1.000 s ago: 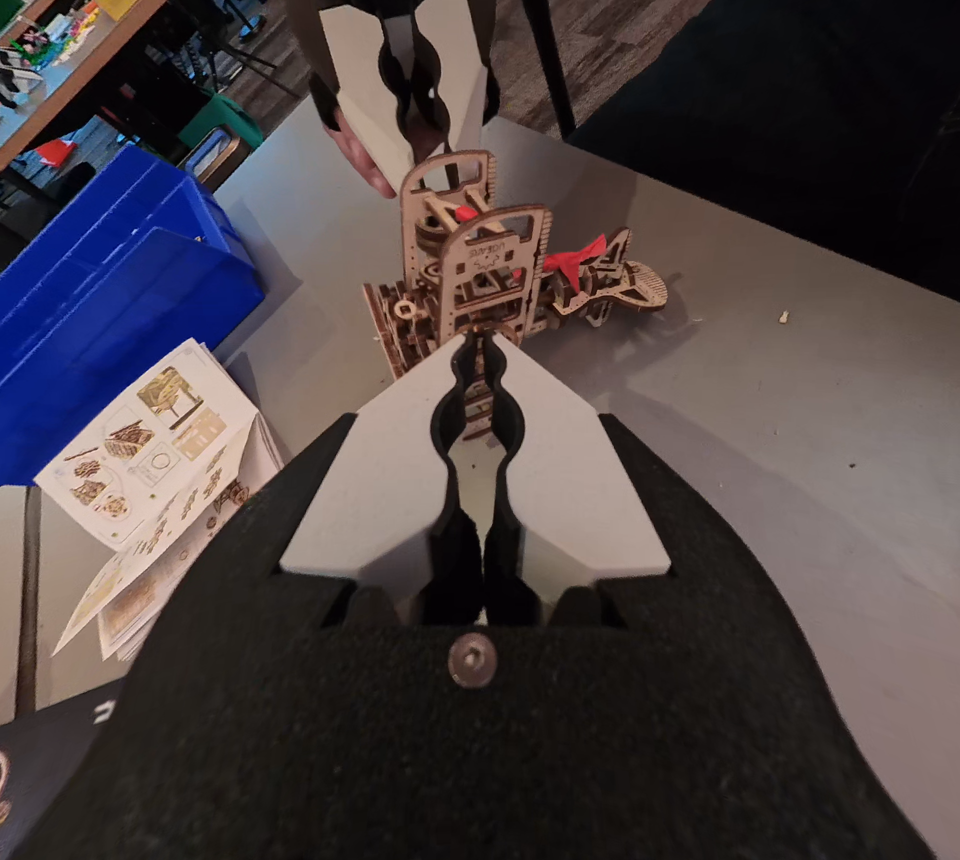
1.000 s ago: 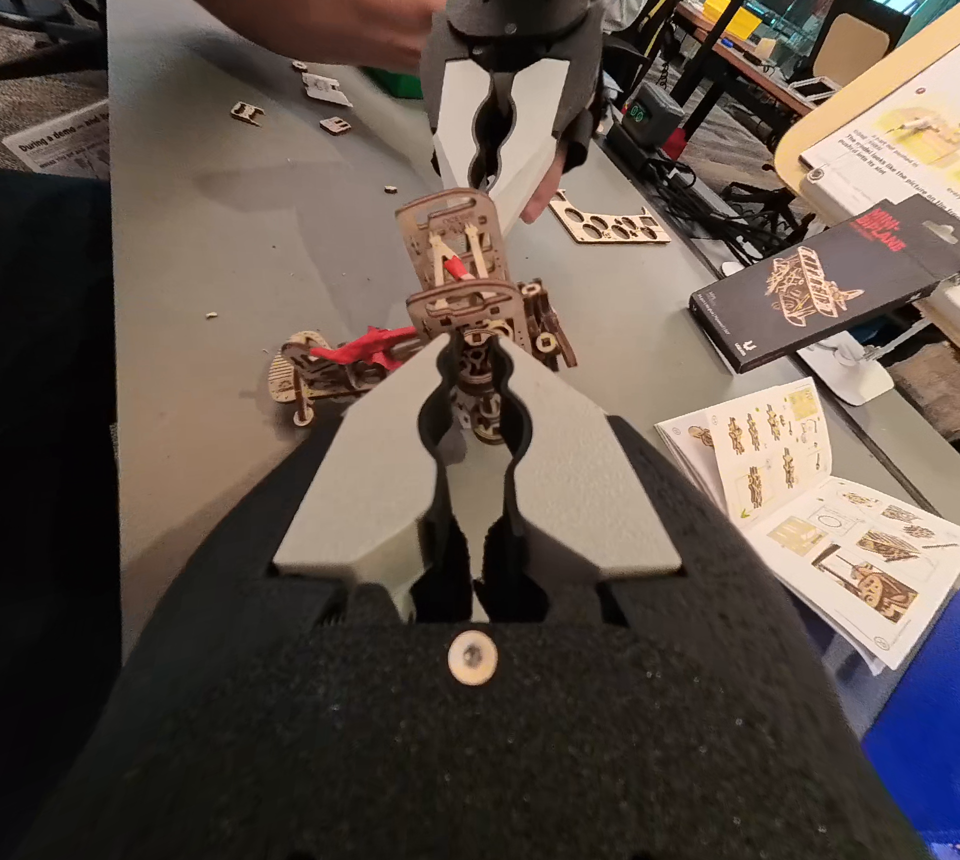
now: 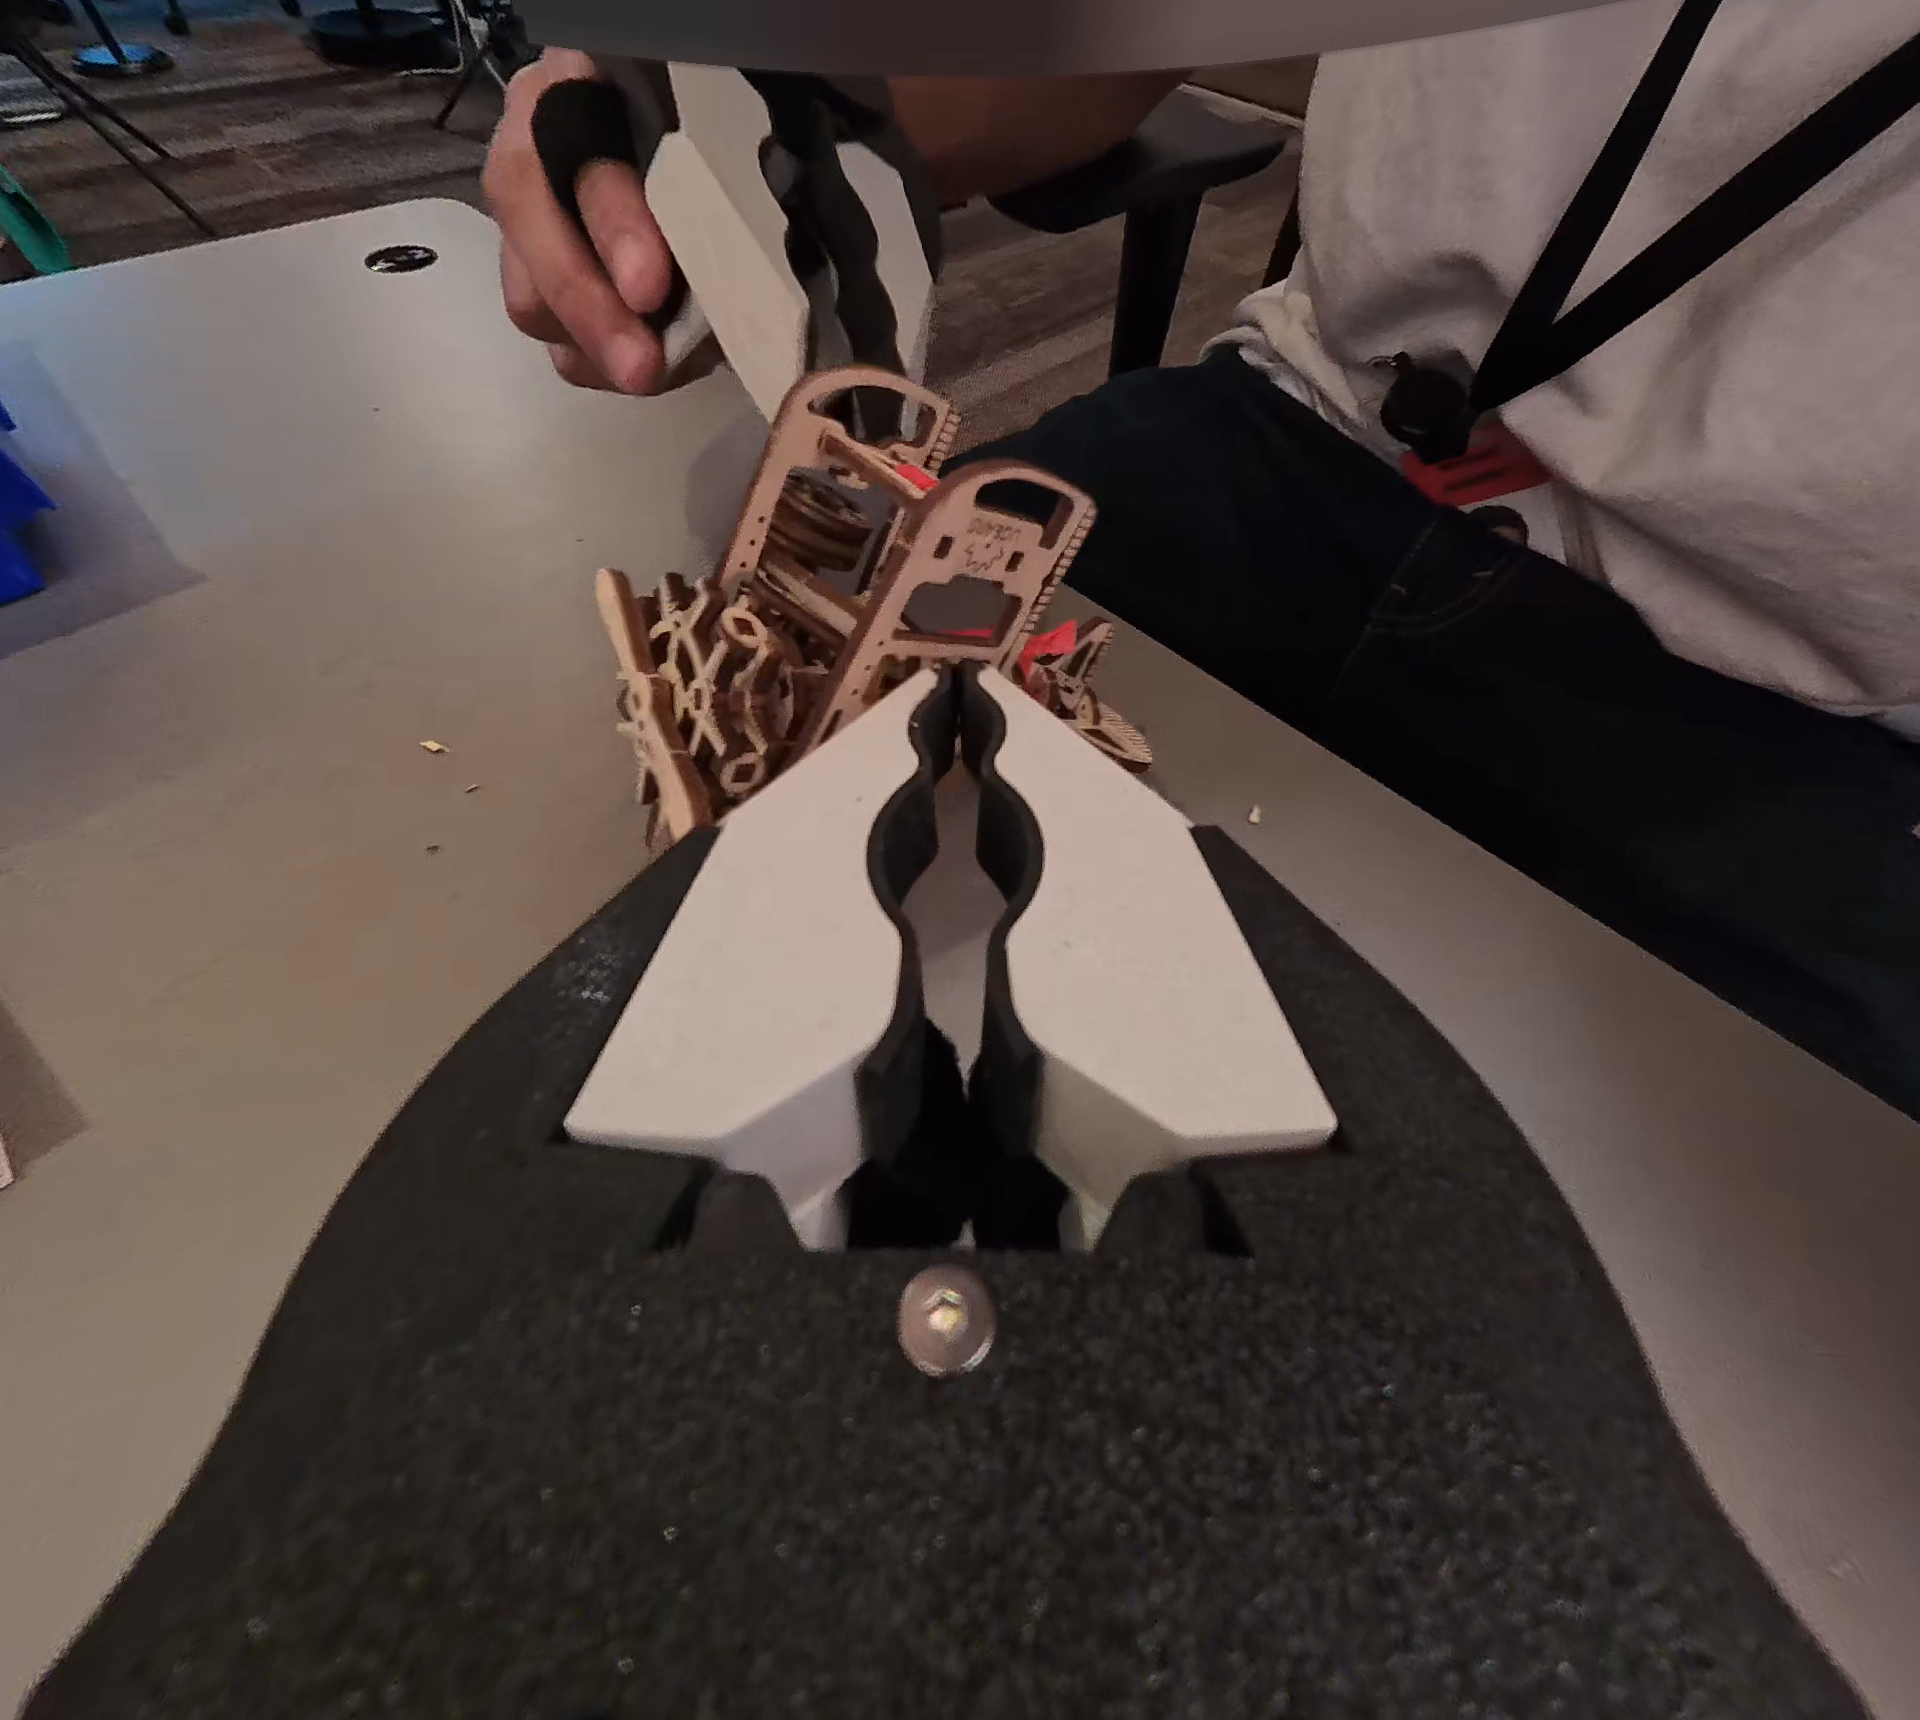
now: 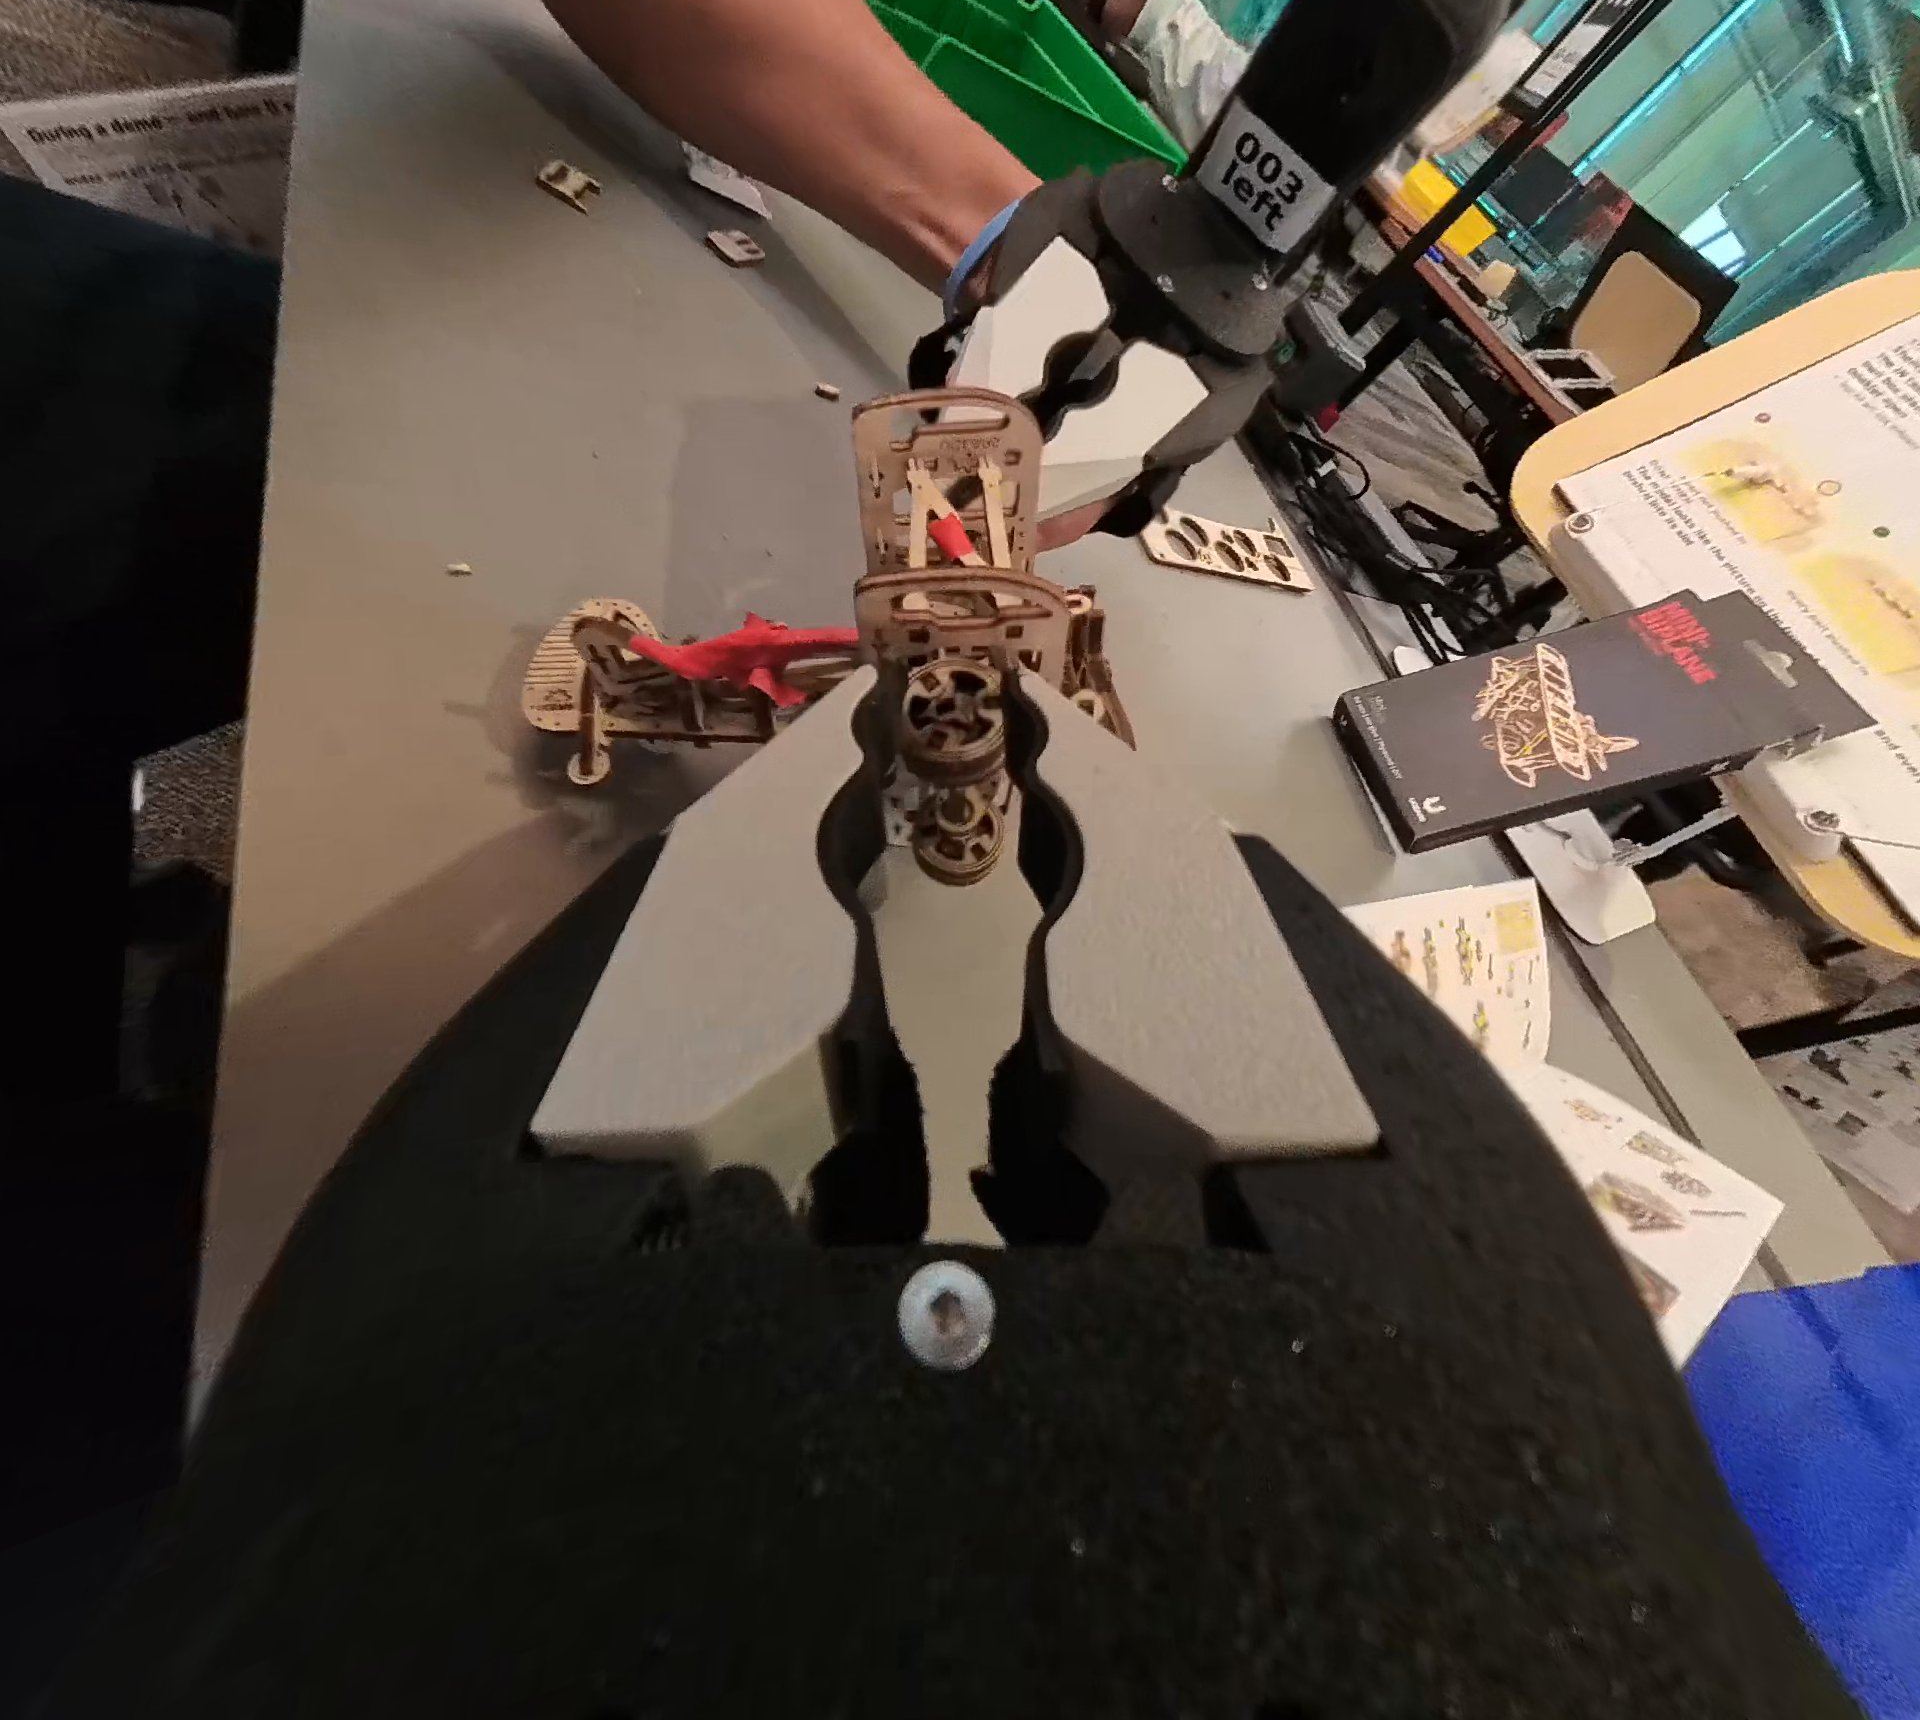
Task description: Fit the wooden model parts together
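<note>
left wrist view: the grey table (image 3: 312, 631) is seen with the wooden model (image 3: 862, 621) standing tilted near its far edge, in front of a seated person in a white top. the left gripper (image 3: 956, 683) is shown with its white fingers (image 3: 810, 891) drawn almost together, only a thin slit being left at the tips, which are pinched on the lower edge of the model's nearer wing panel. the right gripper (image 3: 868, 382) is seen beyond, held by a hand (image 3: 582, 247), its tips at the top of the farther wing panel; whether that panel is clamped cannot be told here.

right wrist view: the right gripper (image 4: 951, 704) is shown with its jaws set moderately apart around the model's wheels (image 4: 951, 771), at the wooden model (image 4: 935, 590); a firm hold cannot be confirmed. the left gripper (image 4: 1023, 413) is seen at the top of the far panel. the tail with its red piece (image 4: 748, 647) is laid on the table (image 4: 436, 423) to the left. a black box (image 4: 1590, 714) and an instruction booklet (image 4: 1538, 1078) are found to the right.

compared with one second ago, the model has been tipped from upright, and the left gripper has been brought lower and swung round.
</note>
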`<move>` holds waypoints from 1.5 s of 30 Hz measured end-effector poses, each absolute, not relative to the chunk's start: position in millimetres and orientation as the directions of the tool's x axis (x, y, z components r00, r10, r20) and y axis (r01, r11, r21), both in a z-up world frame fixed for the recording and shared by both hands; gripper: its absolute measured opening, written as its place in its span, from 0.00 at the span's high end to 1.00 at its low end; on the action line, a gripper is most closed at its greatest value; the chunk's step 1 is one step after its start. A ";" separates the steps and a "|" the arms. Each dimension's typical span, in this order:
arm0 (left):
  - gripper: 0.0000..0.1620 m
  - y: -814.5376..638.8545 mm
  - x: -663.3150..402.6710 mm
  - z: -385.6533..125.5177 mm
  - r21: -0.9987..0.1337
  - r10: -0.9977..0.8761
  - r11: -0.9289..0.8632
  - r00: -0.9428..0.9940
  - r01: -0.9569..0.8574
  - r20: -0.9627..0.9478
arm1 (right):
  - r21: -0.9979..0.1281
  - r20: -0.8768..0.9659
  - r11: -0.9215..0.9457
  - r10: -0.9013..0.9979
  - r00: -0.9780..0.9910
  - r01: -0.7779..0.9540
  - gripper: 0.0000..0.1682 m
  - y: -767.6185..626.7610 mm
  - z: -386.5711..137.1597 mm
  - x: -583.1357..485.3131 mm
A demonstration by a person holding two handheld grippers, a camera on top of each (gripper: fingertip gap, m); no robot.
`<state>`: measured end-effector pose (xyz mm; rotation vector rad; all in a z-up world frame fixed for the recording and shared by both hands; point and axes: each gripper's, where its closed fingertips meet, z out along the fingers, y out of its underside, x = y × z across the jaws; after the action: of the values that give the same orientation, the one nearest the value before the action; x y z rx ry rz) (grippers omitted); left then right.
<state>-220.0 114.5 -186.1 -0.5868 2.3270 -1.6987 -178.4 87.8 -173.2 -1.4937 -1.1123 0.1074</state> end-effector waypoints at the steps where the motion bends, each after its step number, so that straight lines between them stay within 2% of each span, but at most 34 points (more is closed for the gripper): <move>1: 1.00 113.2 -221.7 -186.1 -0.946 -0.426 0.257 -0.902 -0.200 0.075 | -0.820 0.497 0.159 0.674 0.546 0.550 0.90 86.1 -172.1 -177.4; 8: 1.00 119.9 -222.1 -182.8 -0.949 -0.453 0.217 -0.885 -0.227 0.108 | -0.888 0.354 0.045 0.702 0.618 0.457 0.88 88.2 -170.4 -170.5; 13: 0.99 134.2 -226.0 -169.2 -0.966 -0.587 0.177 -0.808 -0.189 0.051 | -0.888 0.352 0.018 0.670 0.654 0.459 0.88 86.9 -169.5 -162.1; 17: 0.96 139.7 -222.8 -170.1 -0.954 -0.715 0.248 -0.696 -0.170 -0.062 | -0.904 0.322 -0.006 0.647 0.691 0.427 0.88 81.1 -167.1 -155.7; 20: 0.97 136.5 -226.7 -166.8 -0.965 -0.759 0.210 -0.648 -0.159 -0.058 | -0.904 0.321 -0.014 0.639 0.699 0.428 0.88 77.8 -167.2 -154.4; 23: 0.97 138.6 -225.0 -184.5 -0.934 -0.788 0.296 -0.603 -0.198 -0.122 | -0.906 0.317 -0.018 0.636 0.703 0.424 0.88 77.8 -167.1 -156.0; 27: 0.92 132.9 -222.8 -188.8 -0.934 -0.791 0.285 -0.604 -0.217 -0.101 | -0.905 0.310 -0.030 0.638 0.705 0.425 0.88 79.5 -171.3 -160.1; 33: 0.96 134.1 -220.7 -190.6 -0.941 -0.798 0.275 -0.593 -0.196 -0.110 | -0.912 0.285 -0.043 0.647 0.707 0.407 0.88 95.4 -169.8 -162.1; 38: 1.00 133.4 -220.4 -187.6 -0.949 -0.798 0.265 -0.592 -0.174 -0.114 | -0.929 0.030 -0.224 0.746 0.665 0.293 0.89 107.8 -170.5 -163.4; 42: 1.00 131.3 -219.2 -187.2 -0.951 -0.798 0.266 -0.589 -0.159 -0.125 | -0.884 -0.262 -0.426 0.792 0.551 0.193 0.89 106.5 -173.7 -173.4; 45: 1.00 129.0 -218.2 -188.0 -0.950 -0.796 0.270 -0.591 -0.156 -0.129 | -0.839 -0.405 -0.526 0.775 0.485 0.140 0.88 108.9 -173.8 -173.8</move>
<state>-218.2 129.0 -188.0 -0.8568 1.9303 -1.3422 -173.8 108.9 -173.8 -1.9621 -0.7562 1.0479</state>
